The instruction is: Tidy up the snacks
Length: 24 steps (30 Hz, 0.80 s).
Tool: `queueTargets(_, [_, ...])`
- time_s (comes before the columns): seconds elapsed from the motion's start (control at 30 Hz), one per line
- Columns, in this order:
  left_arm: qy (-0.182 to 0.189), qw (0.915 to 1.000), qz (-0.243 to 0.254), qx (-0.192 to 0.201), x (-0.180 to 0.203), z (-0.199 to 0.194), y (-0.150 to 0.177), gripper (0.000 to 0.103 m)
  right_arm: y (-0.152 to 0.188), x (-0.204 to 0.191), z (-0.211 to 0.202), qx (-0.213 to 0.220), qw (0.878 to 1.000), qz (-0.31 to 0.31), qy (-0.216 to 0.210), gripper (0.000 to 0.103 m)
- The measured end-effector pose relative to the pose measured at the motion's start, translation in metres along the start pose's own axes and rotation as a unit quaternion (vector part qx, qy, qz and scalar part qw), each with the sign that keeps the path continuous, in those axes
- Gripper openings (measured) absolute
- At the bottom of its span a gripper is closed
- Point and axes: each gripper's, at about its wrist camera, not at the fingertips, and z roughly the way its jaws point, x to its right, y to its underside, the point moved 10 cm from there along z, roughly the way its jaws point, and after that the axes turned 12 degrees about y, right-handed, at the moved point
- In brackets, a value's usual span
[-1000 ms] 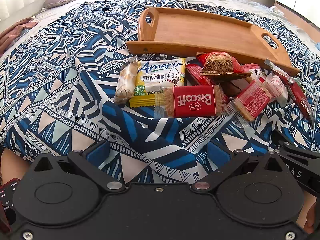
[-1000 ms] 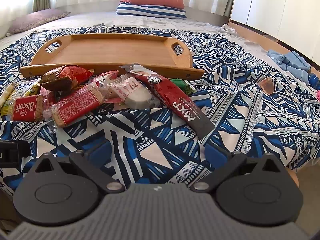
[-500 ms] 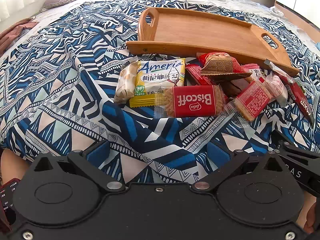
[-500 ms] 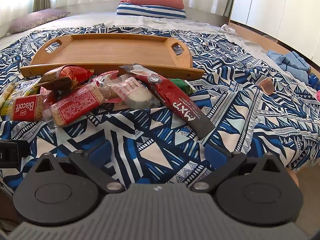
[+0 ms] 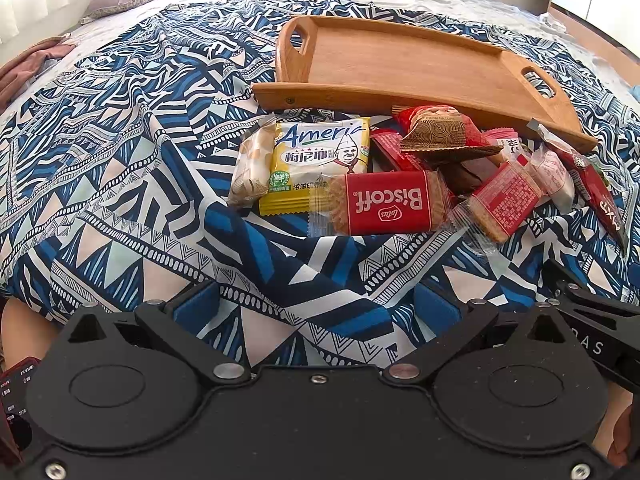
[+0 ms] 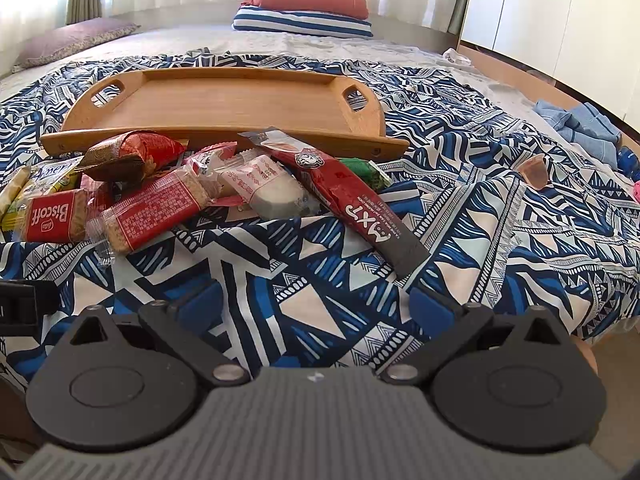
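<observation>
Both grippers, left [image 5: 316, 308] and right [image 6: 316, 306], hover with fingers spread wide, gripping nothing. The snacks [image 5: 394, 200] lie piled on the bedspread [image 5: 120, 184] against the tray [image 5: 400, 64], which holds nothing.

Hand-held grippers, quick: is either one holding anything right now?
Left hand-held gripper: open, holding nothing.
Right hand-held gripper: open, holding nothing.

A blue, white and black geometric bedspread [image 5: 120, 184] is lying under a tan wooden tray [image 5: 400, 68], a red Biscoff pack [image 5: 386, 208] and a yellow wafer pack [image 5: 316, 160].
</observation>
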Motion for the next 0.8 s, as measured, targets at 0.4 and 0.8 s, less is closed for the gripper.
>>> queueTargets(0.4, [0.005,1.0000,0.006,-0.002,-0.002,-0.001,-0.002,0.103,0.000,0.001,0.000,0.012,1.000,-0.007,-0.002,0.103])
queueTargets(0.8, [0.025,0.9957,0.066,0.061,0.004,-0.014,-0.001,0.092,-0.006,0.002,-0.007,0.028,0.997,0.004,-0.067,0.103])
